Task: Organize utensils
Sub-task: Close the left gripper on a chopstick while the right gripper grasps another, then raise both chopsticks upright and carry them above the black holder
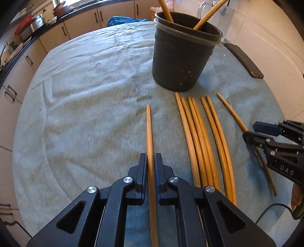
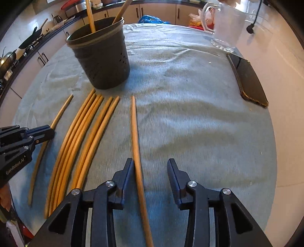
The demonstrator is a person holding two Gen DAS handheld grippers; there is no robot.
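L wrist view: L gripper (image 1: 150, 165) is clamping one chopstick (image 1: 149, 133), fingers pressed together on it, stick running fwd over the towel (image 1: 85, 95). The cup (image 1: 182, 57) is standing ahead-right w/ two sticks (image 1: 207, 17) already in it, so that part is done. Six more (image 1: 201, 136) are lying side by side on the towel btwn the grippers, untouched. One further stick (image 1: 231, 112) is lying at the far right, passing under the R gripper (image 1: 254, 133).

R wrist view: R gripper (image 2: 150, 169) is standing w/ fingers apart; a stick (image 2: 135, 133) is lying btwn them, just beside the left finger, right finger well clear, so not gripped as far as I can tell. Cup (image 2: 102, 57) is sitting ahead-left, two sticks leaning in it. Group of six (image 2: 83, 133) is lying left of the gripper; beyond it the L gripper (image 2: 43, 131) is holding its stick (image 2: 60, 112).

Judgement: early on – two in, eight still out, one of these in hand, one lined up for grabbing.
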